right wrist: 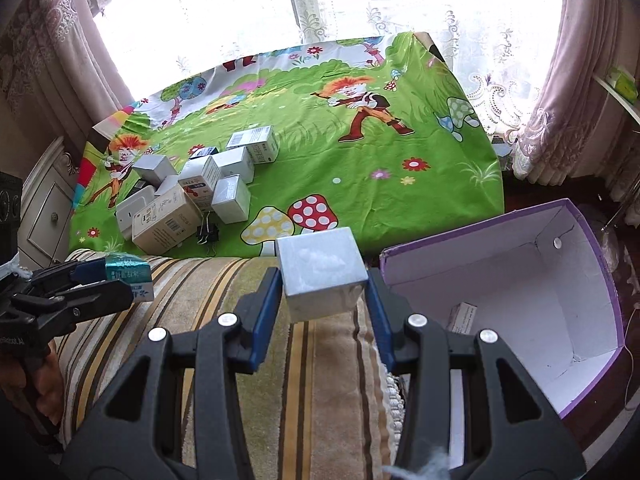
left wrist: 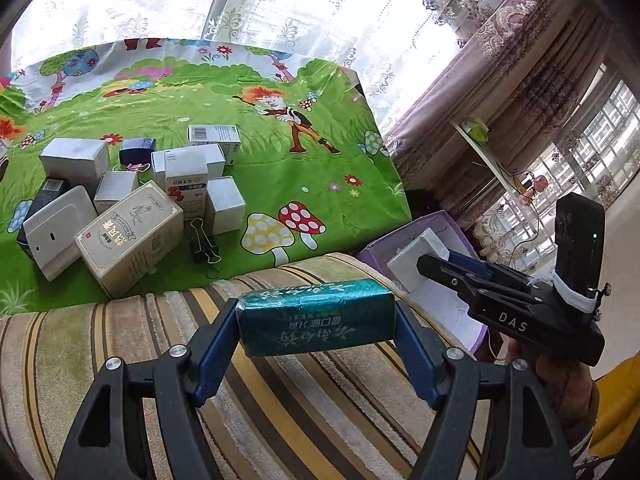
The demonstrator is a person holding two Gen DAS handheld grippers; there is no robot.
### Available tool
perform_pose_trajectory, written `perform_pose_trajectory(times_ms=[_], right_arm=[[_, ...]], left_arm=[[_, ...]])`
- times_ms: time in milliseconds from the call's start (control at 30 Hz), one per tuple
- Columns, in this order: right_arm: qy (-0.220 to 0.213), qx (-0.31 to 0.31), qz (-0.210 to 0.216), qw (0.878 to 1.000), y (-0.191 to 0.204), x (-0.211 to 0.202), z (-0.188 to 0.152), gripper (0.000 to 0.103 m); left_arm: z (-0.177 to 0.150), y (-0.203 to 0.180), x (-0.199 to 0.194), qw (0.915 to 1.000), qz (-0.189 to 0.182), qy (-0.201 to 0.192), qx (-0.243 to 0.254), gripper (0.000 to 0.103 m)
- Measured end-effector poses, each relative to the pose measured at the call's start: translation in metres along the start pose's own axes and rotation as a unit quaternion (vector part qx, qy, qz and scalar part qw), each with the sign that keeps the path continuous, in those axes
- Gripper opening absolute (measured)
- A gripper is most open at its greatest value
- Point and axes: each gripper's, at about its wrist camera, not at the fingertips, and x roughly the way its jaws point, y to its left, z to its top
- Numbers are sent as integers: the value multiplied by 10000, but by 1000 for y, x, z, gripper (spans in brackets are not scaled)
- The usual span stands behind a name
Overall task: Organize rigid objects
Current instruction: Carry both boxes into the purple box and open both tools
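My left gripper (left wrist: 316, 320) is shut on a teal box (left wrist: 316, 322) with Chinese print, held lengthwise between the blue pads above a striped cushion (left wrist: 160, 360). The same teal box (right wrist: 128, 276) and left gripper (right wrist: 116, 284) show at the left of the right wrist view. My right gripper (right wrist: 322, 284) is shut on a white cube-like box (right wrist: 320, 276); that white box (left wrist: 416, 258) also appears in the left wrist view with the right gripper (left wrist: 432, 264) over the purple box. A purple cardboard box (right wrist: 600, 264) with a white inside lies open at the right, with one small carton (right wrist: 464, 314) in it.
A heap of several small cartons (left wrist: 132, 196) and black binder clips (left wrist: 204, 246) lies on the green cartoon cloth (left wrist: 320, 184) over a table. Lace curtains and a bright window stand behind it. A hand (left wrist: 564, 376) holds the right gripper. A white cabinet (right wrist: 48, 208) is at far left.
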Motion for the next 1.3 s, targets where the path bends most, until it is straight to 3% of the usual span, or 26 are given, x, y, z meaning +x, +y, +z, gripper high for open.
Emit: perform_pose_trajectory(times_ms=[400, 733, 833, 933, 1100, 1300], right_arm=[[-130, 564, -424, 9974, -63, -20, -13, 47], [-207, 950, -835, 9917, -105, -34, -19, 47], [-134, 1059, -893, 9903, -112, -33, -21, 52], [-102, 1102, -865, 9901, -114, -31, -23, 64], [-65, 960, -872, 9915, -106, -28, -22, 64], [-39, 761, -886, 9931, -94, -27, -19, 64]], left_arm=[[7, -74, 45, 9953, -623, 437, 594, 75], [5, -109, 71, 9867, -1105, 780, 904, 76], [3, -108, 79, 9849, -1230, 957, 755, 91], [2, -103, 83, 9855, -1205, 1045, 582, 91], [1, -103, 78, 9799, -1612, 967, 663, 91], [5, -100, 76, 9819, -1400, 1075, 681, 91]])
